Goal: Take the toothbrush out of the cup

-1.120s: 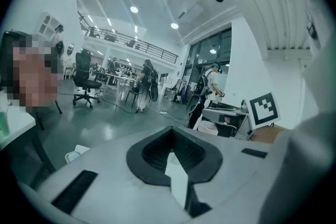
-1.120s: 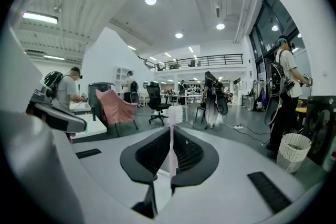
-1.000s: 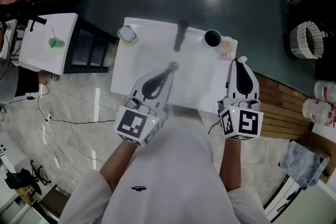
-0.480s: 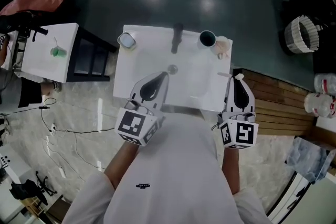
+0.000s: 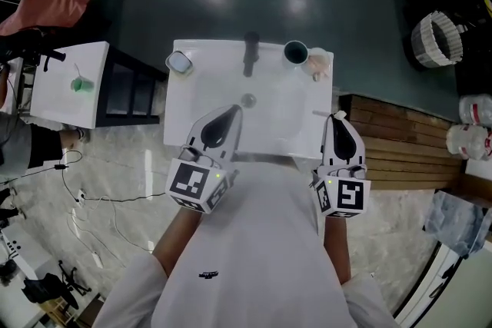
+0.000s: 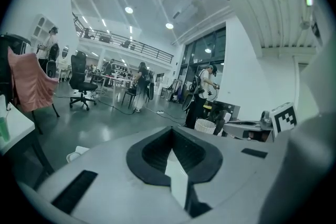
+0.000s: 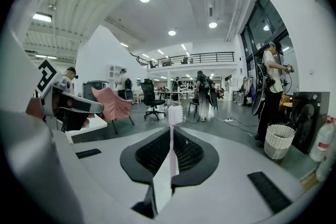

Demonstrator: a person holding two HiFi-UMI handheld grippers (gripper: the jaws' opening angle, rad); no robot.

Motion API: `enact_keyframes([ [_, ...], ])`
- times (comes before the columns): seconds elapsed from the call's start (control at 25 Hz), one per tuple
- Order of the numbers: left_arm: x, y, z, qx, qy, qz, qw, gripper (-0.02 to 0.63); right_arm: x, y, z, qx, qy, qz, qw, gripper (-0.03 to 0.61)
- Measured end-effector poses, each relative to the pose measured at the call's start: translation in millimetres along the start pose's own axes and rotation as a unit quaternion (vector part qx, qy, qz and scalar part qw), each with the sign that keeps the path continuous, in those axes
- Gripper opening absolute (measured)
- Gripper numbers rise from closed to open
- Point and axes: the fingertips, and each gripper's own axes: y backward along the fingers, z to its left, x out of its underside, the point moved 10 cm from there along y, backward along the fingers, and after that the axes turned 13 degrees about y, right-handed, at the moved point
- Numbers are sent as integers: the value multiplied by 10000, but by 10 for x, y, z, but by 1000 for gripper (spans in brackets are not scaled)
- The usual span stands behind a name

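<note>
Dark cup on white table, contents unclear | right claw pinching toothbrush | left claw closed, empty

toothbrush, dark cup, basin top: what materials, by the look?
Toothbrush: likely plastic, with a smooth pale pink handle and white bristles.
Dark cup: plastic or glazed ceramic; too small to tell which.
Basin top: smooth plain white, probably ceramic or resin.

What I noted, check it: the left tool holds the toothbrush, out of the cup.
Wrong side. The right tool holds the toothbrush, out of the cup. The right gripper view shows the brush clamped upright between its jaws.
</note>
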Motion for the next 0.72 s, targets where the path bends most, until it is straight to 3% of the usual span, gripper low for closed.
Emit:
enact_keyframes([
  [0.72, 169, -291, -9, 80, 60, 501, 9987, 2, 542, -180, -170, 115, -187, 825, 9964, 15],
])
